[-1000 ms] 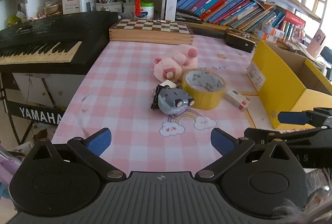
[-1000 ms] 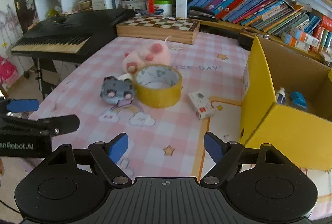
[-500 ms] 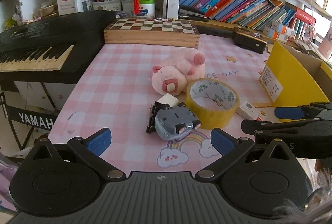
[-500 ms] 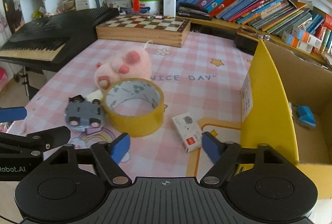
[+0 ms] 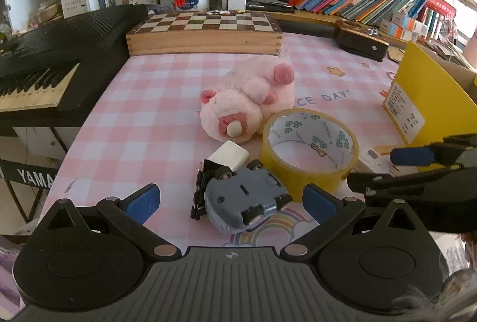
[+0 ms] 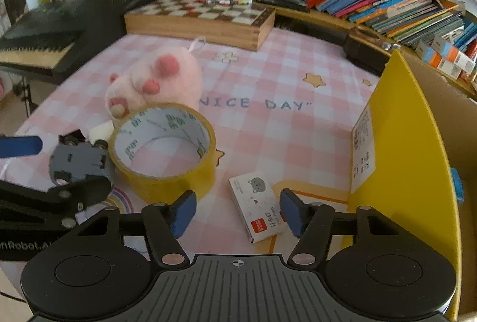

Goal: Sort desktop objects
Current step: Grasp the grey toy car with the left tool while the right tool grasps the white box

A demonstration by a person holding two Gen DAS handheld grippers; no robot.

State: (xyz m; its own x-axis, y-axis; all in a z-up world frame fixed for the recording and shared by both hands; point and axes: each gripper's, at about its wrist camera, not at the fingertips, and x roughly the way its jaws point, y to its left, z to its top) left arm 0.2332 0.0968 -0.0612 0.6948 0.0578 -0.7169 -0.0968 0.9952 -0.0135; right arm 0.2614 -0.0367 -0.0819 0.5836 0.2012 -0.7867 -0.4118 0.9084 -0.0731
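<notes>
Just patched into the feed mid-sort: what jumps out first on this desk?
The fluffy pink plush pig lies mid-table on the pink checked tablecloth, with the big yellow roll of packing tape right against it. In front, a grey toy car lies between the left gripper fingers, untouched. The right gripper is closing around a small white staple box, beside the yellow cardboard box.

Both pointing down and forward, side by side. Left gripper (image 5: 231,201) has its jaws spread wide; right gripper (image 6: 237,213) is narrower, jaws closing, not pressing on anything.
</notes>
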